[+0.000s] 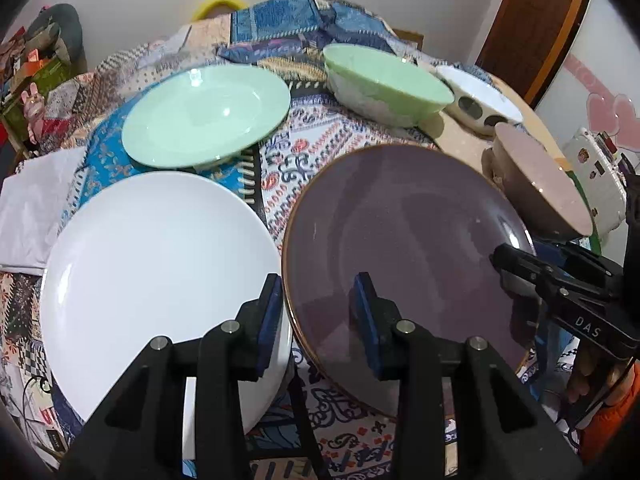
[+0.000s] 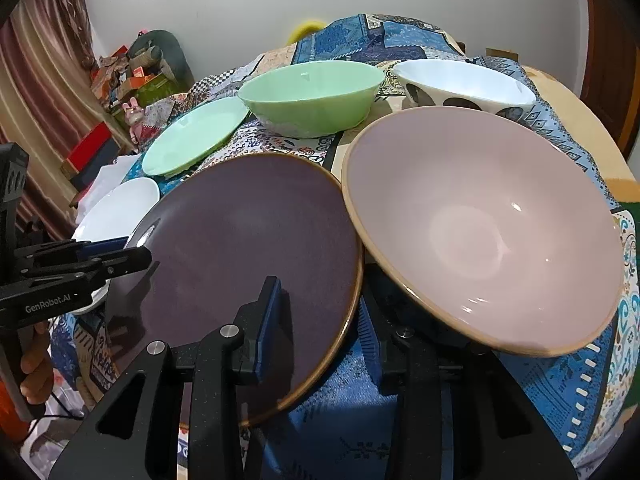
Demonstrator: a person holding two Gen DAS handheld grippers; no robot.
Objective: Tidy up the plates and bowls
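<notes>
On the surface (image 1: 304, 152) the white plate (image 1: 160, 280) lies left, the purple plate (image 1: 400, 264) beside it. Our left gripper (image 1: 316, 304) is spread astride the purple plate's left rim; our right gripper (image 2: 324, 312) is spread astride its right rim, with the pink bowl (image 2: 480, 224) just beside. We should pinch both rims evenly and lift level.

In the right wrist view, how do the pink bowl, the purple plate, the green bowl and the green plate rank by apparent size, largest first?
1. pink bowl and purple plate: they look about alike and both are nearest the camera, so I do not rank them.
2. green bowl
3. green plate, which is farther and seen at a flat angle.
</notes>
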